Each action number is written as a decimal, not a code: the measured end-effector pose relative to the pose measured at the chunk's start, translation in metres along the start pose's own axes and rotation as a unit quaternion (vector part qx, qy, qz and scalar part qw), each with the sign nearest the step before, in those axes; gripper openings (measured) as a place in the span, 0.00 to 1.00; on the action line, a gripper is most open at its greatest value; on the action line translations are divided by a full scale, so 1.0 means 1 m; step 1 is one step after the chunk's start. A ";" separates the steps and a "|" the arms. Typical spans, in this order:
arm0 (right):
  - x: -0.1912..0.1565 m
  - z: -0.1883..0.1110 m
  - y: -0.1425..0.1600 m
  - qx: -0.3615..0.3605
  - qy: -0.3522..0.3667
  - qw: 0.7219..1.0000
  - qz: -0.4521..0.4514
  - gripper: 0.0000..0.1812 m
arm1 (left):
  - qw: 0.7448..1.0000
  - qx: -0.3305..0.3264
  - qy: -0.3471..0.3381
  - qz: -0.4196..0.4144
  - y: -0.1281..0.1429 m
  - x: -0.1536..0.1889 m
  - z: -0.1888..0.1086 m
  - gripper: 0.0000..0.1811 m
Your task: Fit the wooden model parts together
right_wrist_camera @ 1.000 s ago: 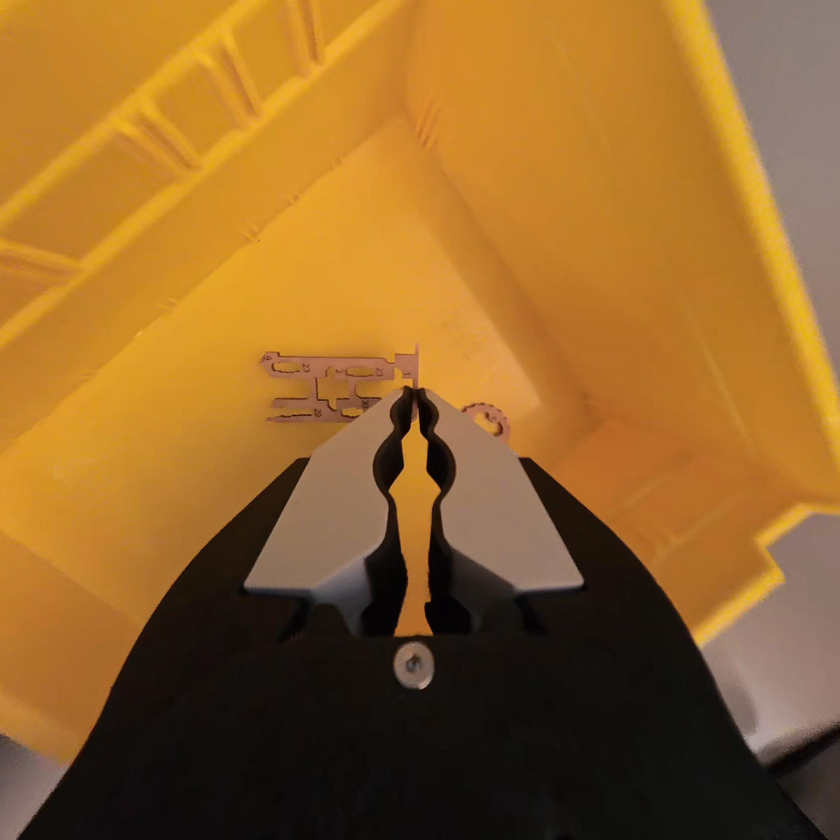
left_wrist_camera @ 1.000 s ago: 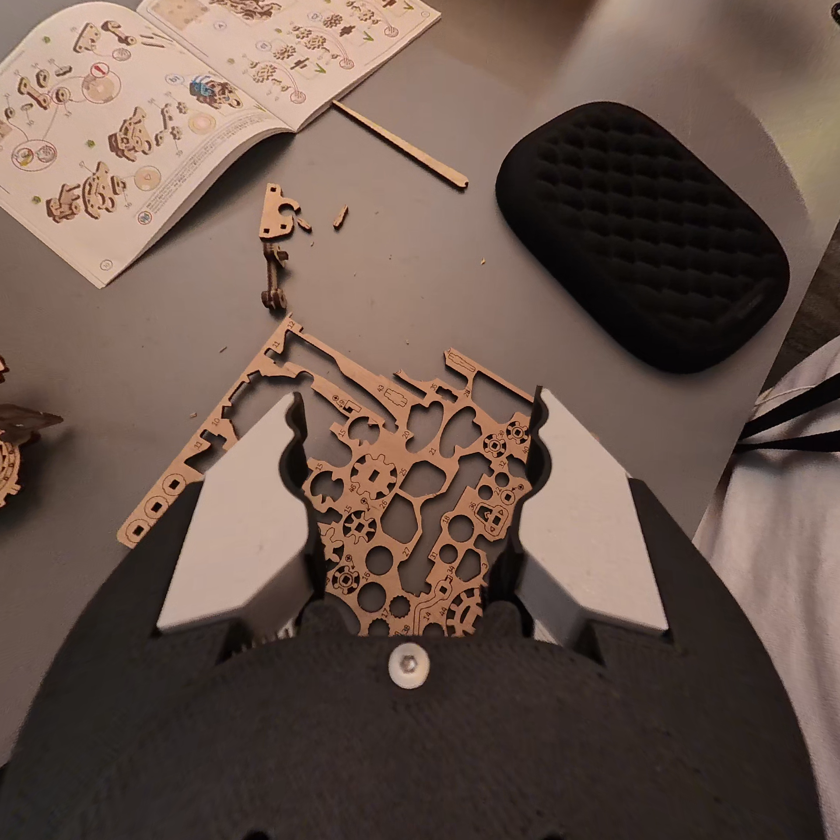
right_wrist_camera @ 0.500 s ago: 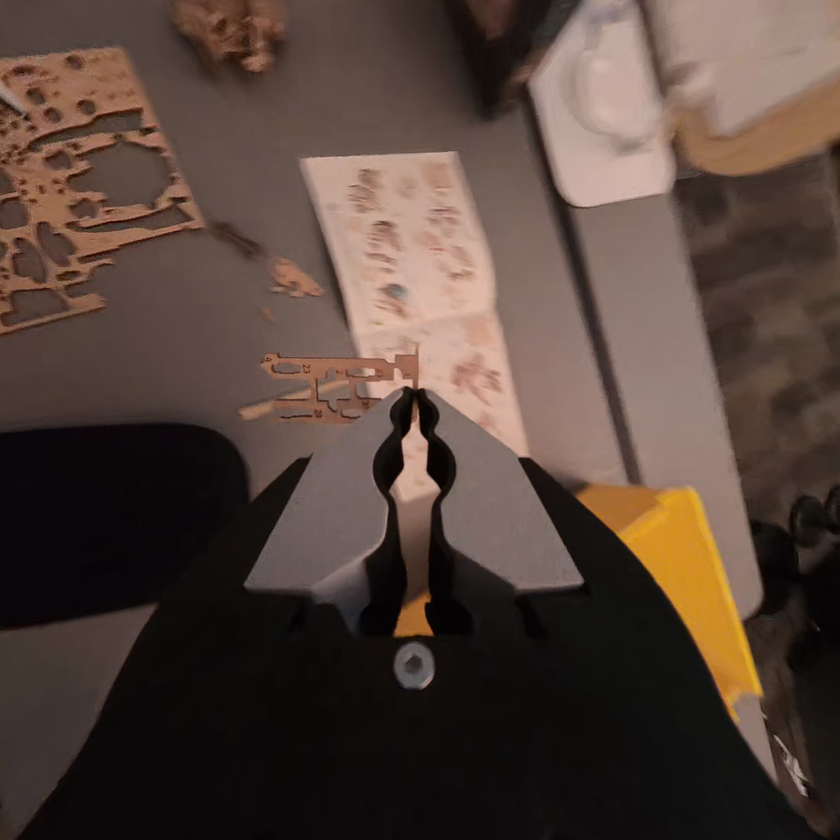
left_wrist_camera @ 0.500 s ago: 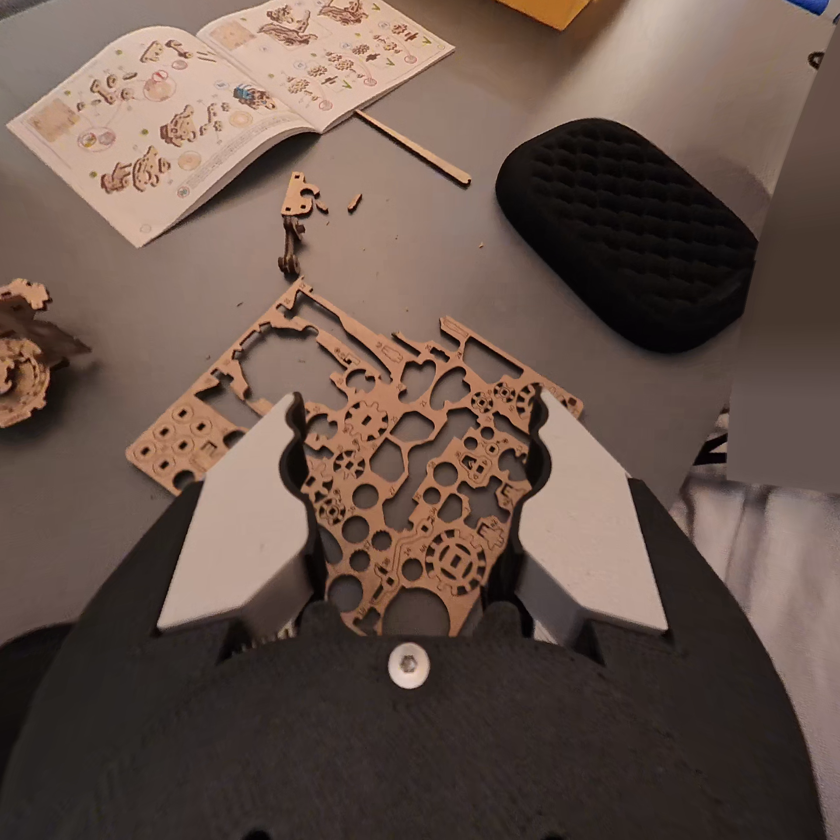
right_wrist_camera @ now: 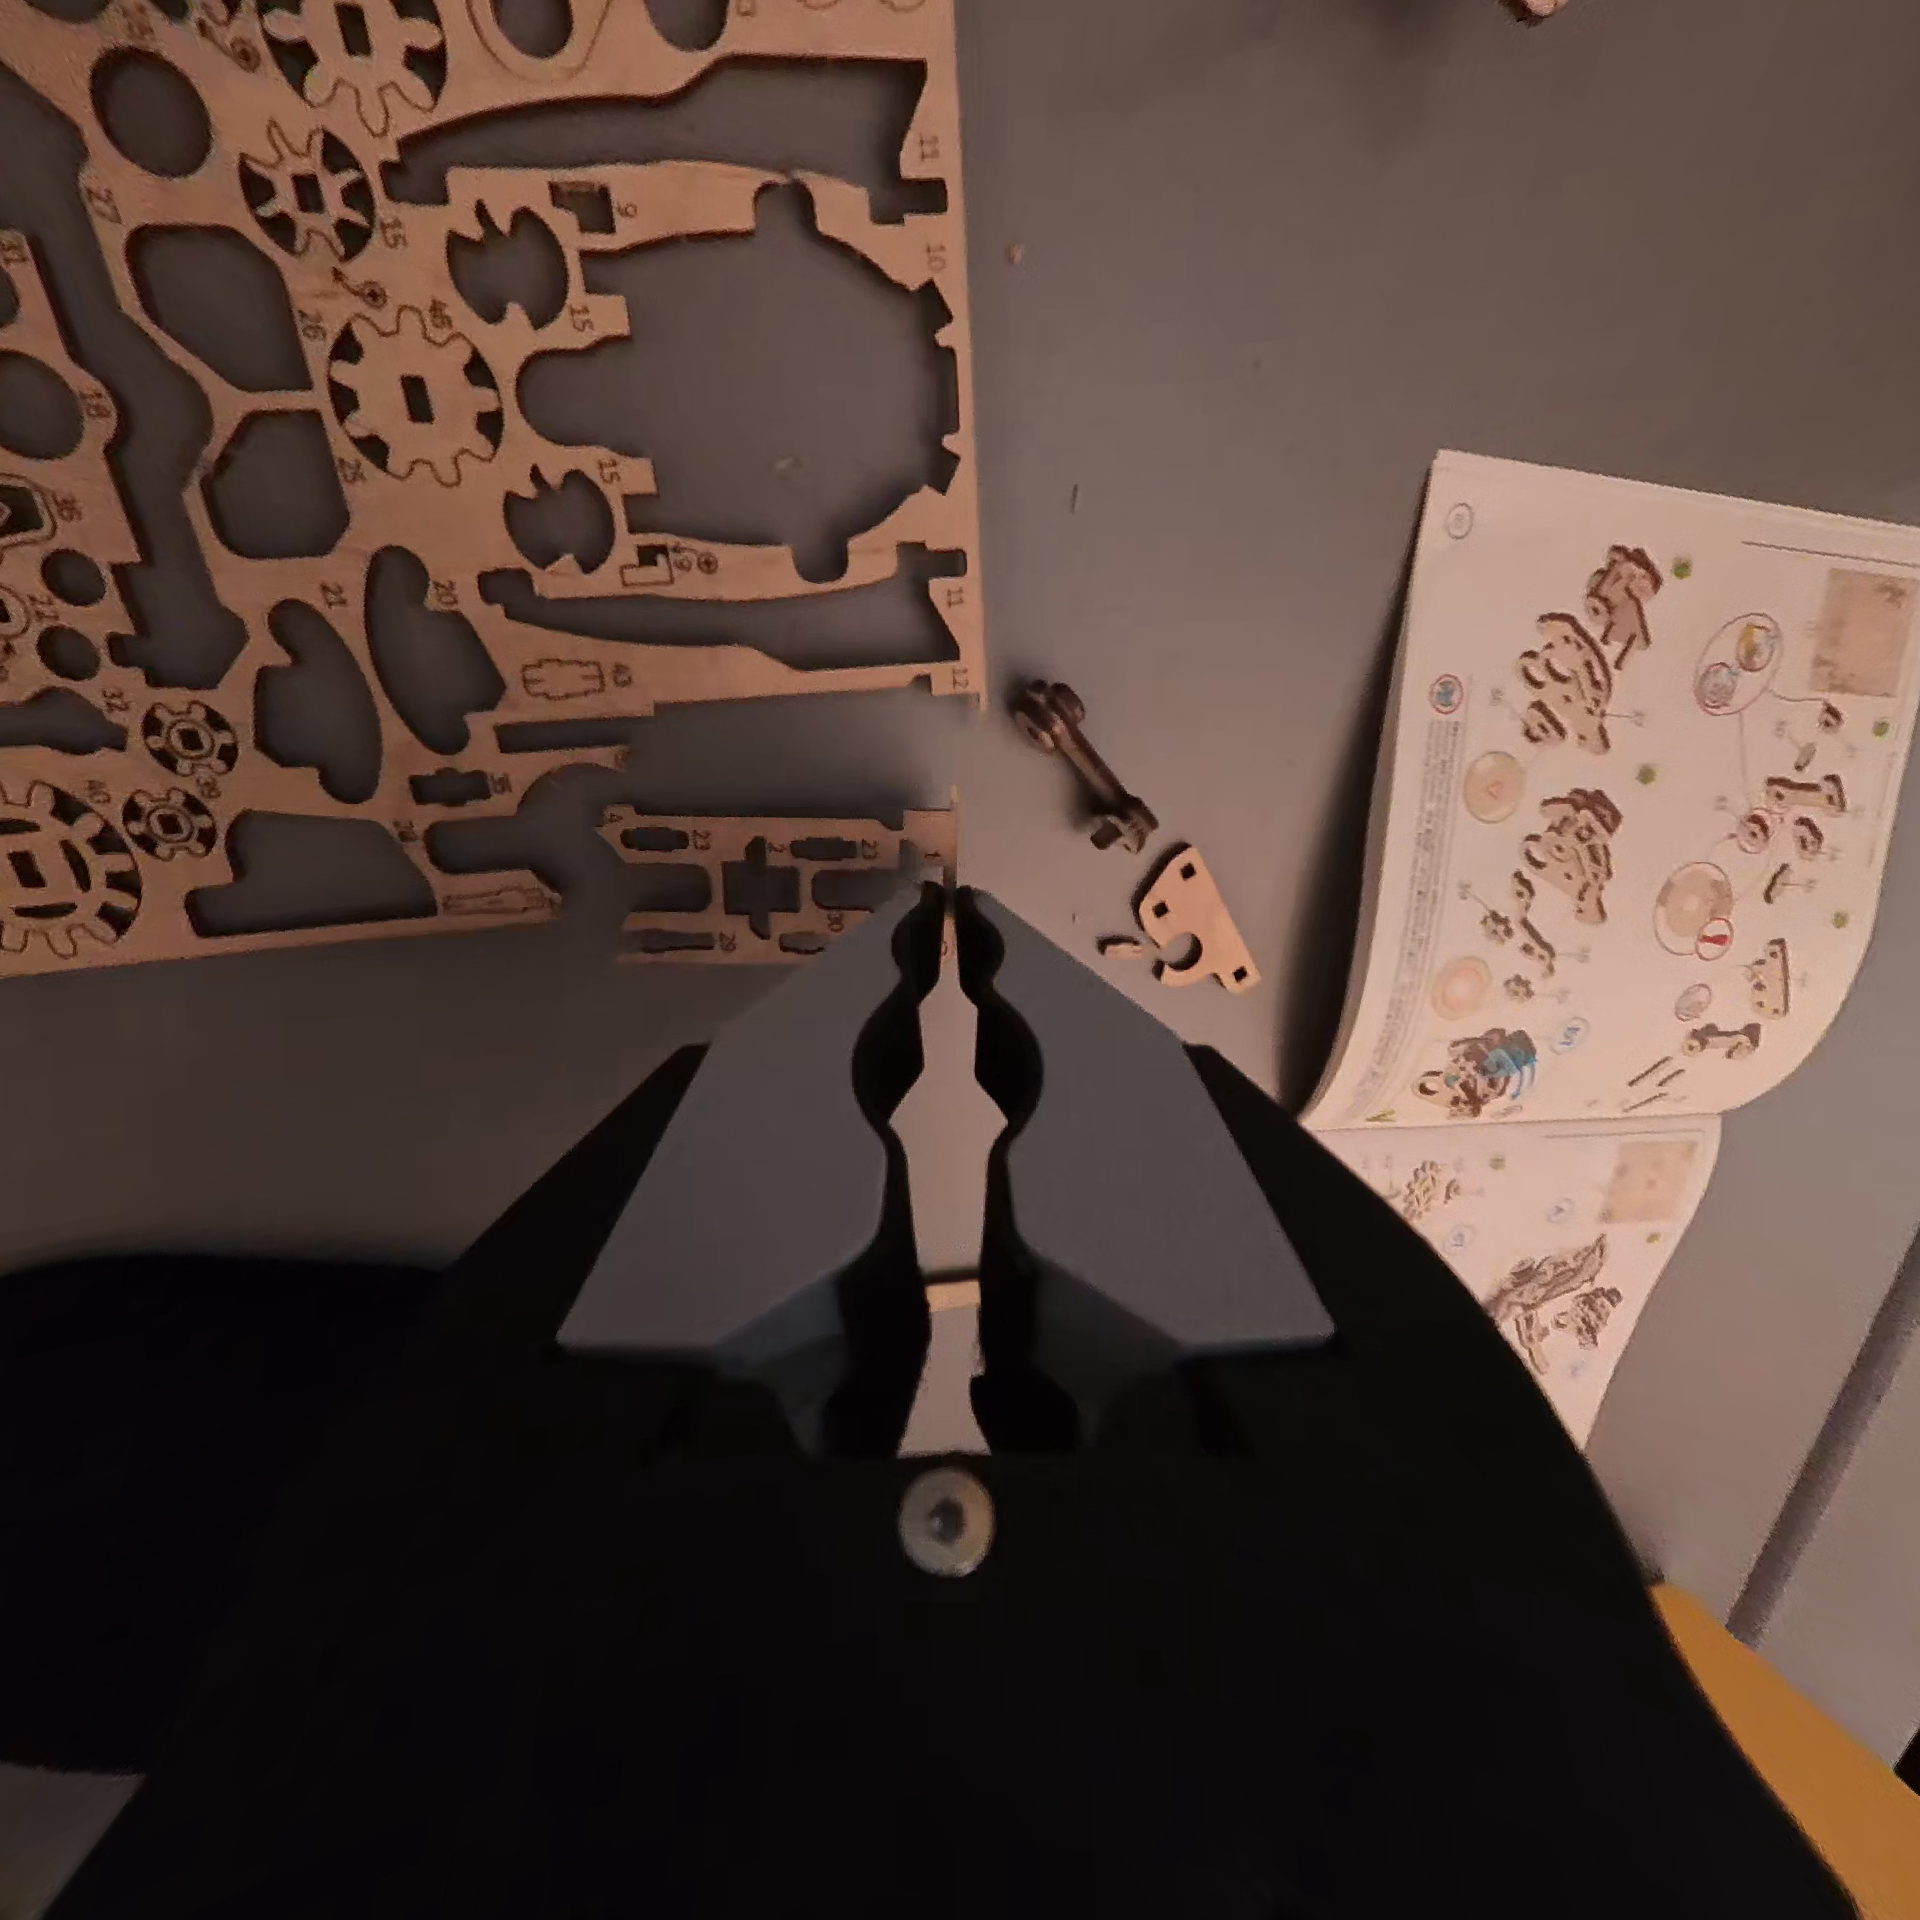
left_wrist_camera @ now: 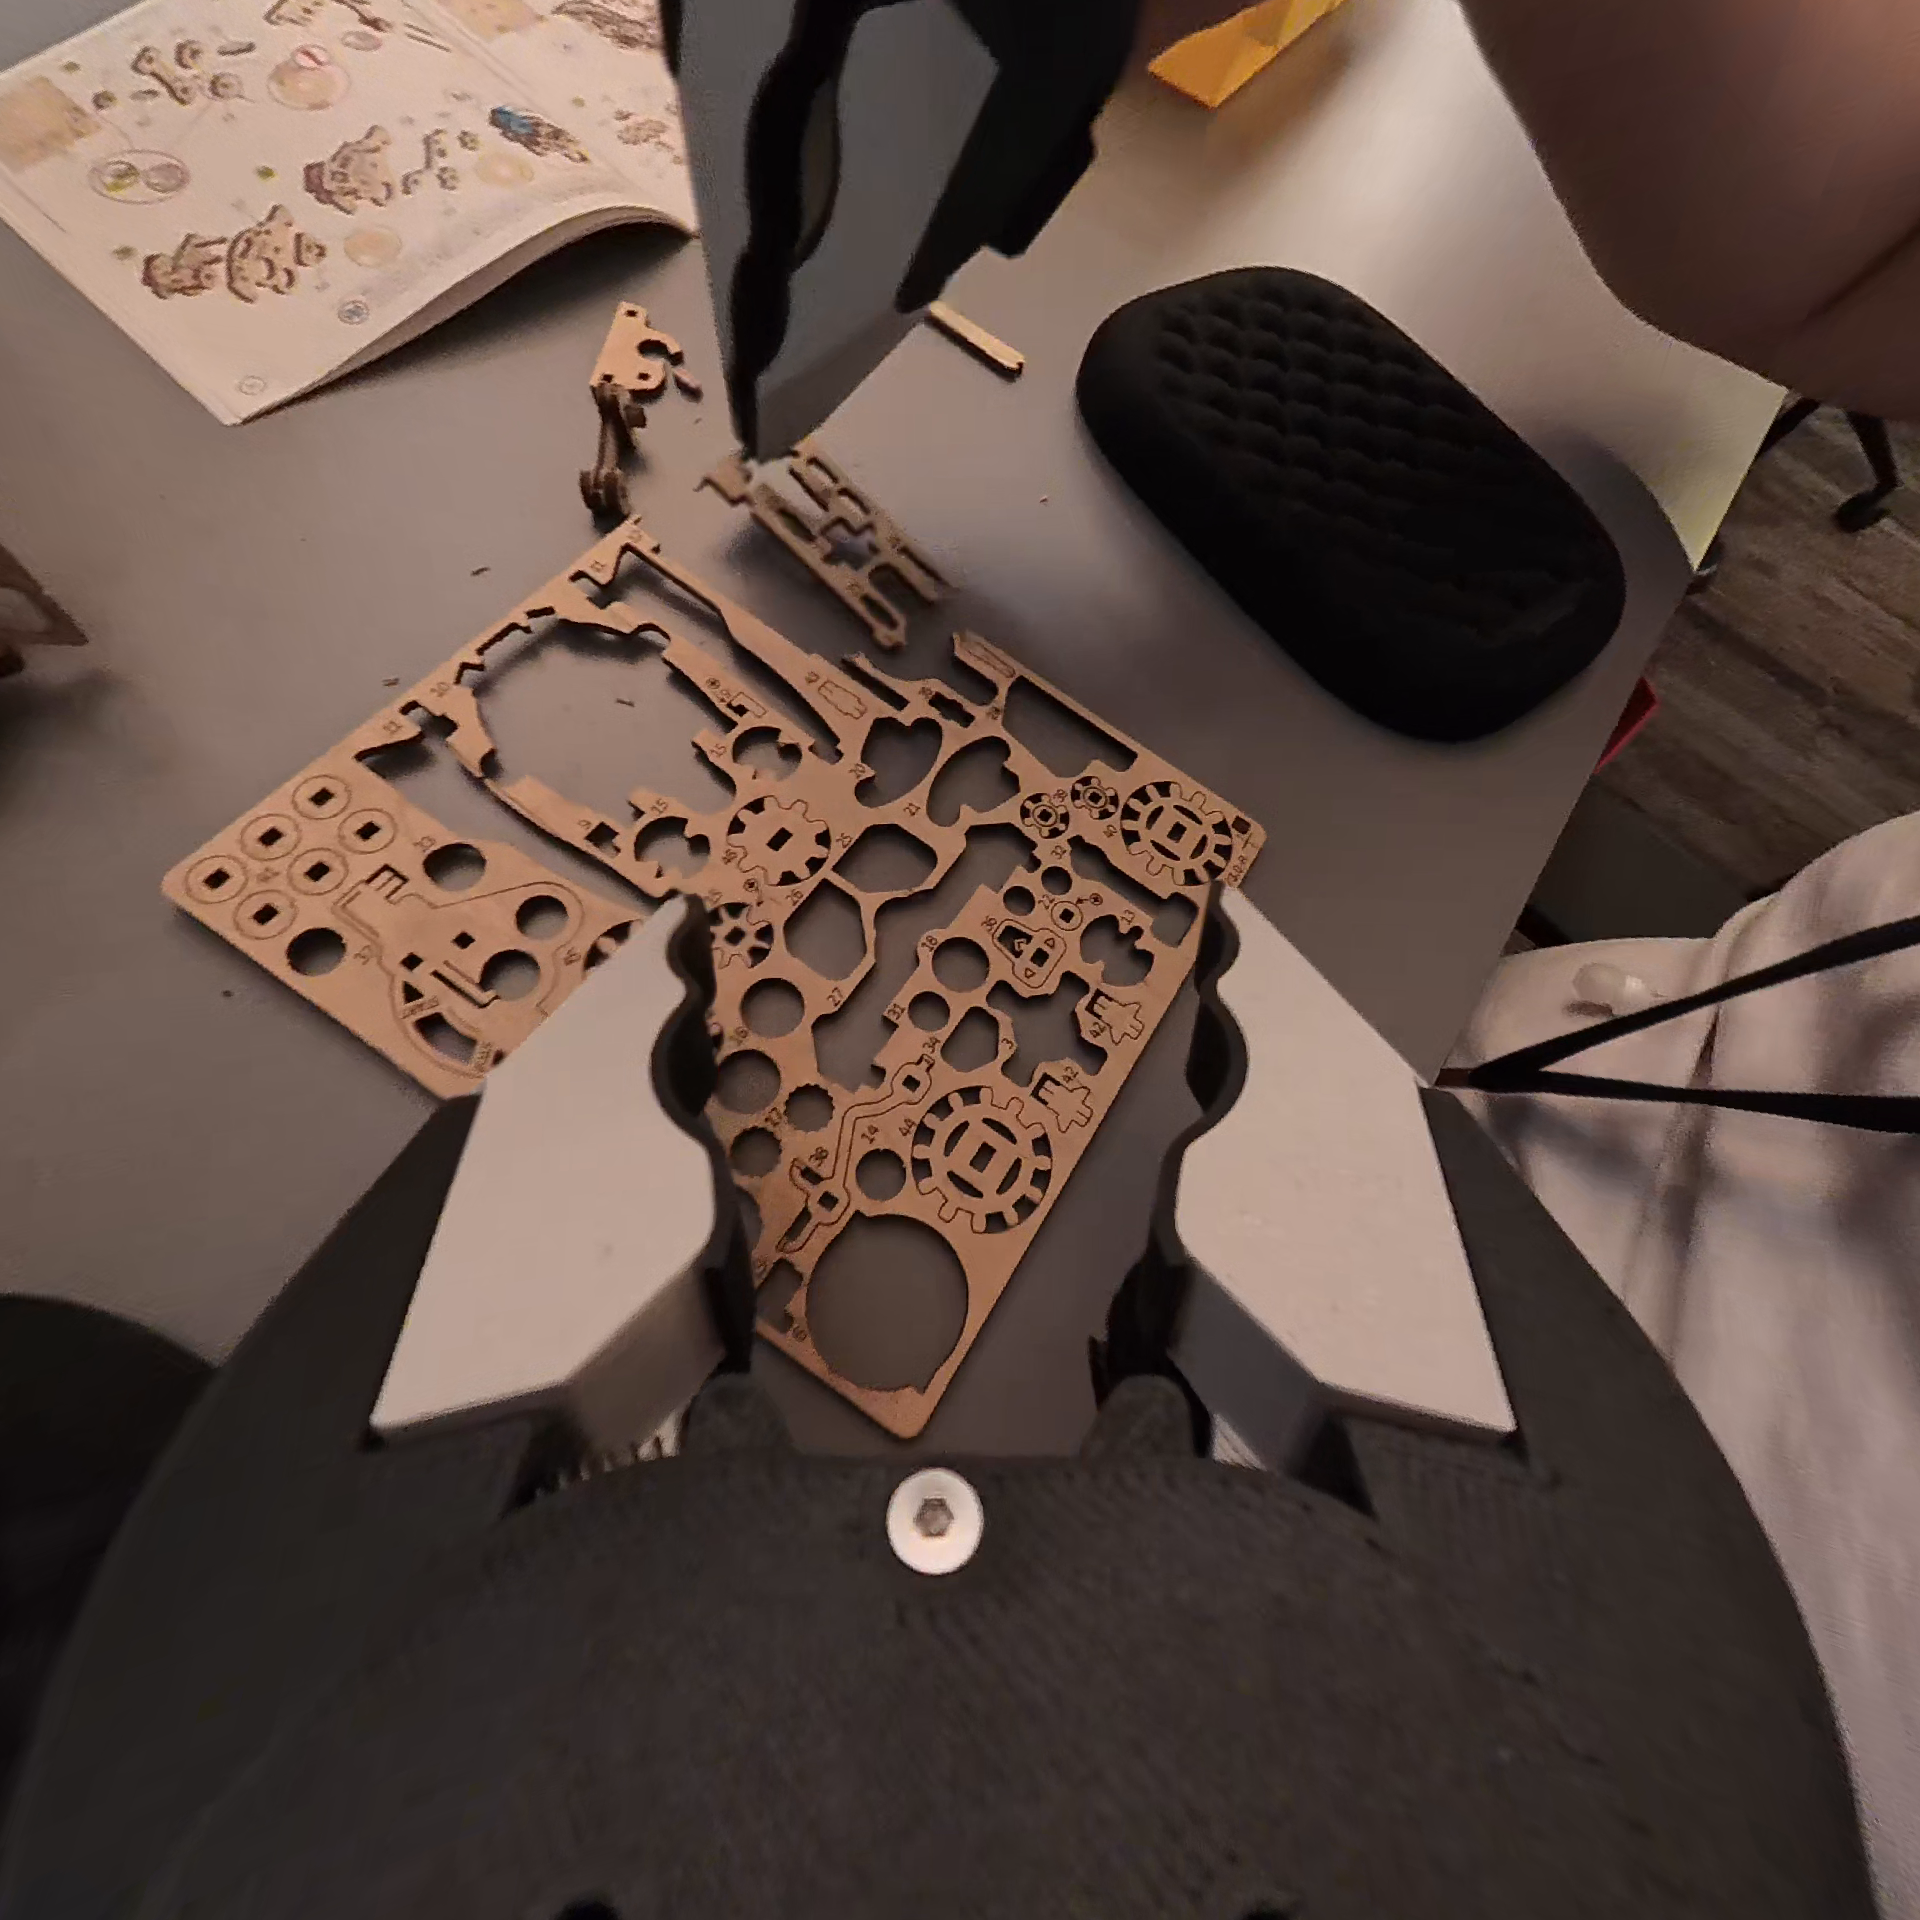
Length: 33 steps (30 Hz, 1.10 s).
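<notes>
Wooden numbered strip [right_wrist_camera: 769, 883] pinched in your right gripper [right_wrist_camera: 943, 896]; your left gripper [left_wrist_camera: 951, 914] spread over numbered sheet [left_wrist_camera: 894, 935].

The large flat laser-cut plywood sheet [left_wrist_camera: 665, 862] is pale matt wood with dark scorched cut edges. The small narrow plywood fret [right_wrist_camera: 769, 883] looks the same. The grey desk [left_wrist_camera: 260, 582] is smooth and matt. Near its right edge, the black oval pad [left_wrist_camera: 1351, 499] is a soft-looking matt material with a dimpled, quilted face. At the far left corner, the open printed paper booklet [left_wrist_camera: 312, 177] has smooth pages. The left gripper [left_wrist_camera: 940, 1018] has a rough, grainy black plastic body, matt grey jaws and a shiny metal screw.
</notes>
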State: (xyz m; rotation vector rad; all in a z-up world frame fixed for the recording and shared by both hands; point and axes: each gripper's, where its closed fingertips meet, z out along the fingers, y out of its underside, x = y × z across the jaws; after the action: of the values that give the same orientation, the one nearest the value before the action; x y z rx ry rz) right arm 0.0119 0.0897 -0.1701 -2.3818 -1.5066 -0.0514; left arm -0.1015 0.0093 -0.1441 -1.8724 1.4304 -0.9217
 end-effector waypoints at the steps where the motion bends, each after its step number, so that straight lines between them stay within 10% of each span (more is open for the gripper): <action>1: 0.001 0.001 -0.001 0.000 0.002 1.000 0.002 0.00 | 1.000 -0.004 0.002 0.005 0.001 0.001 0.003 0.51; 33: 0.002 0.014 -0.009 0.002 -0.016 1.000 -0.020 0.00 | 0.998 -0.060 0.011 0.035 0.022 0.002 0.013 0.47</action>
State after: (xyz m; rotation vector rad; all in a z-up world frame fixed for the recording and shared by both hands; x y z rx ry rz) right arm 0.0030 0.0985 -0.1804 -2.3616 -1.5669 -0.0196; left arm -0.1027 0.0028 -0.1693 -1.8894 1.5853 -0.8421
